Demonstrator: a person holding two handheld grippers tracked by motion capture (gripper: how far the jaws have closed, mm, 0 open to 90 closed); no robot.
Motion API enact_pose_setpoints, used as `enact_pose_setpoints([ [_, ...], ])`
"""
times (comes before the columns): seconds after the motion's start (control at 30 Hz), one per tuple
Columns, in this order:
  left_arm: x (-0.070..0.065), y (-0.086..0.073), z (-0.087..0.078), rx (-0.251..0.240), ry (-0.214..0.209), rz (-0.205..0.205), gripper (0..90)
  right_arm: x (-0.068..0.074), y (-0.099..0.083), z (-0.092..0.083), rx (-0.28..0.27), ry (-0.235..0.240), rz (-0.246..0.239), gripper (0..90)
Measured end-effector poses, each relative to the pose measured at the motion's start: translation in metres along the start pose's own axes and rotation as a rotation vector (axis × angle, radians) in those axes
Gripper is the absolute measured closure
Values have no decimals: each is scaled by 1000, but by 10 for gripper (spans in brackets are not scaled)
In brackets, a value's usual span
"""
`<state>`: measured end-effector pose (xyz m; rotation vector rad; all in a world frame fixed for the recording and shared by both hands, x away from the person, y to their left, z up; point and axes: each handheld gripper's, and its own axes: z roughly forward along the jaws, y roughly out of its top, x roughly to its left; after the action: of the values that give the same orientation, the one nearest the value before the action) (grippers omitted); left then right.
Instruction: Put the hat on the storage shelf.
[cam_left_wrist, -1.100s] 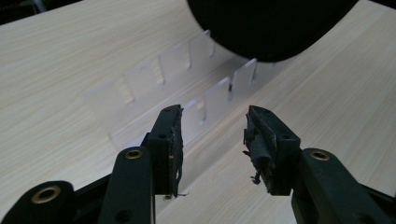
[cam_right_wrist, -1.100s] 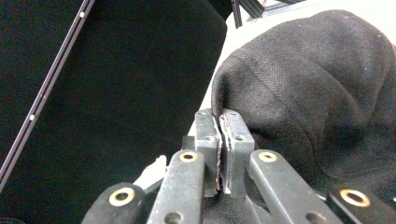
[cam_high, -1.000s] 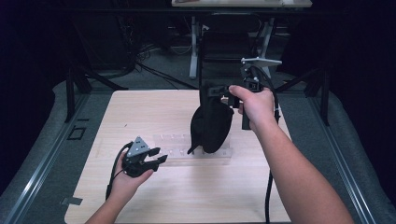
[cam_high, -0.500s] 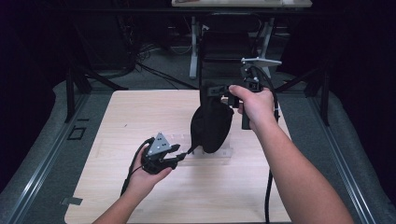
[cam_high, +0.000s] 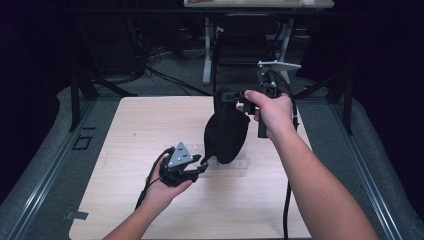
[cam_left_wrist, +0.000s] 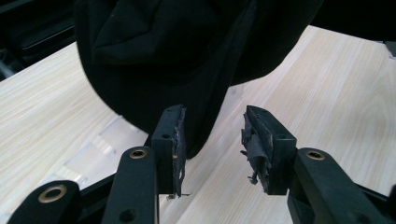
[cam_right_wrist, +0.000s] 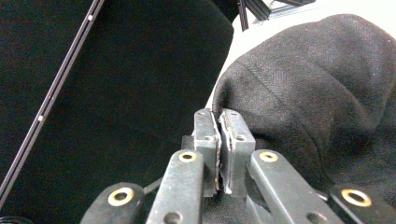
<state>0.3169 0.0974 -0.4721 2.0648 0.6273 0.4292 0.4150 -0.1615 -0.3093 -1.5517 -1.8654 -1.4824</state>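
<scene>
Black cloth (cam_high: 226, 132) pinched by right gripper (cam_right_wrist: 219, 122), left gripper (cam_left_wrist: 212, 135) agape

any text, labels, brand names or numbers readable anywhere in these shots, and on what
None: no readable text in any view.
The black cloth shows no tag or print.
The left gripper and right gripper show no markings.
The table is bare wood grain; the clear plastic sheet on it is unprinted.
</scene>
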Motion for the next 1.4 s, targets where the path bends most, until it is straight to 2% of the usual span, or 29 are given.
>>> enact_pose_setpoints([
  [0.17,-5,6,7,-1,17,26,615,0,0,1,2,2,-3,863],
  [0.23,-8,8,10,5,45,64,689,0,0,1,3,2,-3,863],
  [0.3,-9,9,12,12,56,85,797,1,0,1,3,1,-2,862],
  [0.33,-9,9,12,11,61,93,814,1,0,0,4,1,-3,862],
  [0.6,-9,5,9,0,90,127,845,2,-1,-2,0,8,-6,844],
  [0.8,-8,1,6,-7,101,123,849,6,-1,-3,3,21,-15,820],
  [0.9,-7,-3,5,-13,104,107,850,7,0,-6,-7,27,-24,794],
  [1.03,-4,-10,2,-19,108,78,852,5,1,-15,-20,7,-25,756],
  [1.23,-1,-20,-1,-10,106,62,853,-4,0,-33,-50,-7,-20,745],
  [1.4,3,-31,-2,-20,93,16,852,-12,-5,-44,-60,-65,-38,737],
])
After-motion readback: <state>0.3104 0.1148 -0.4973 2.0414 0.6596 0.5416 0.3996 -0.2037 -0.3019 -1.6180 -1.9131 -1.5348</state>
